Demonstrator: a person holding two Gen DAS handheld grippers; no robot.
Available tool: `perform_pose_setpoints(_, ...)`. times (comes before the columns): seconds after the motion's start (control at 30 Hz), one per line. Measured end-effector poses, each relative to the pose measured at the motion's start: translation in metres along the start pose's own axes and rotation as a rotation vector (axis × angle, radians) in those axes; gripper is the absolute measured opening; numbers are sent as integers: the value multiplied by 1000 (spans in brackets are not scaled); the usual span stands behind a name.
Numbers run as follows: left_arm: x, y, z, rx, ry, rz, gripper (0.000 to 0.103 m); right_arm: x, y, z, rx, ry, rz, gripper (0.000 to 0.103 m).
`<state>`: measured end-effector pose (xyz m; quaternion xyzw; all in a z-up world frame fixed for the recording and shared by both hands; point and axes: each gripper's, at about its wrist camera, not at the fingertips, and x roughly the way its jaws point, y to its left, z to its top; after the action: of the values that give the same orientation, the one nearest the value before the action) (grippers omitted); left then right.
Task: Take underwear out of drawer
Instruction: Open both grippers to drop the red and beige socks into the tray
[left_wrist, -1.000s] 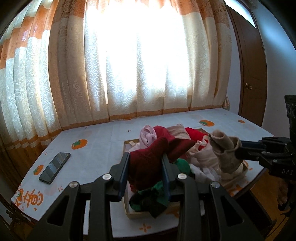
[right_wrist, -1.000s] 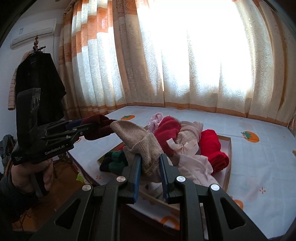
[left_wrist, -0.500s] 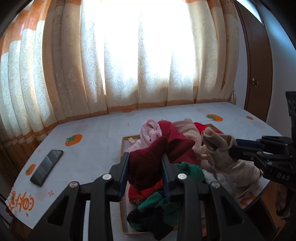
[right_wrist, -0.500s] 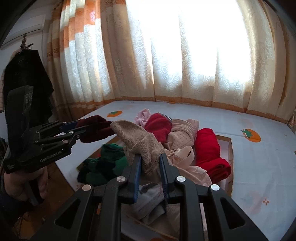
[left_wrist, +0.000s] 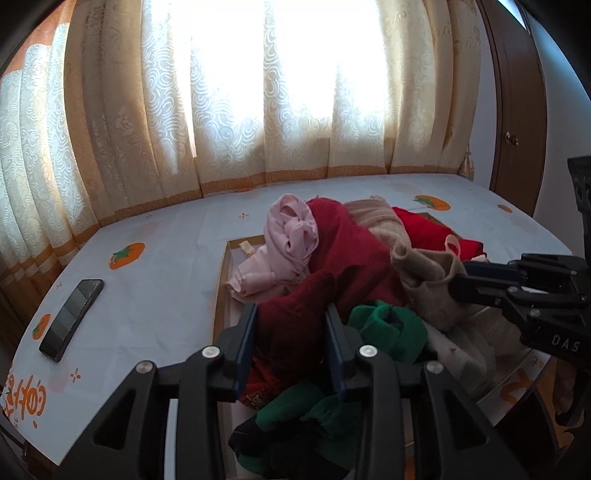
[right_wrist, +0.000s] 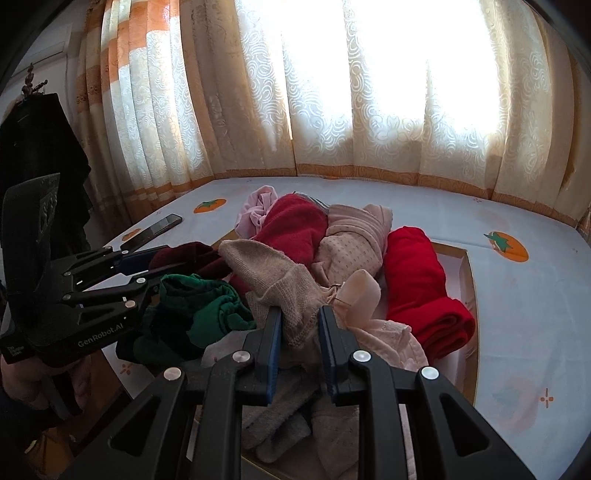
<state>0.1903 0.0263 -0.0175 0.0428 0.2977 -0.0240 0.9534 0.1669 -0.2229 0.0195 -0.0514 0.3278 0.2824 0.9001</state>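
Note:
A shallow wooden drawer (left_wrist: 221, 288) (right_wrist: 467, 280) lies on the table, heaped with underwear: a pink piece (left_wrist: 291, 229), a bright red roll (right_wrist: 417, 280), green pieces (left_wrist: 388, 328) (right_wrist: 207, 306). My left gripper (left_wrist: 291, 310) (right_wrist: 159, 267) has a dark red garment (left_wrist: 306, 291) (right_wrist: 192, 258) between its pads; its jaws are opening, and the cloth still fills the gap. Low over the drawer's near side, my right gripper (right_wrist: 300, 314) (left_wrist: 460, 278) is shut on a beige knitted garment (right_wrist: 266, 266) (left_wrist: 424, 273).
A black phone (left_wrist: 72, 319) (right_wrist: 153, 230) lies on the white tablecloth with orange fruit prints, left of the drawer. Sunlit curtains close off the far side. A brown door (left_wrist: 517, 110) stands at the right, and a dark coat (right_wrist: 37, 147) hangs at the left.
Both grippers have sunk and moved forward over the drawer with their garments. The pile now looks larger and closer, and the held cloth hangs down onto it.

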Motion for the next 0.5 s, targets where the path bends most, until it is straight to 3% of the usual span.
perform_pose_setpoints(0.2, -1, -1, 1, 8, 4, 6, 38, 0, 0, 1, 6, 8, -7, 24)
perform_pose_setpoints(0.27, -4, -3, 2, 15, 0, 9, 46, -1, 1, 2, 4, 7, -15, 32)
perform_pose_setpoints(0.33, -11, -3, 2, 18, -14, 13, 60, -4, 1, 2, 2, 3, -21, 51)
perform_pose_setpoints(0.4, -19, -3, 2, 17, -39, 19, 73, -12, 2, 2, 6, -21, -34, 62)
perform_pose_setpoints(0.5, -33, -3, 2, 22, -63, 16, 75, -26, 3, 2, 14, -58, -30, 63)
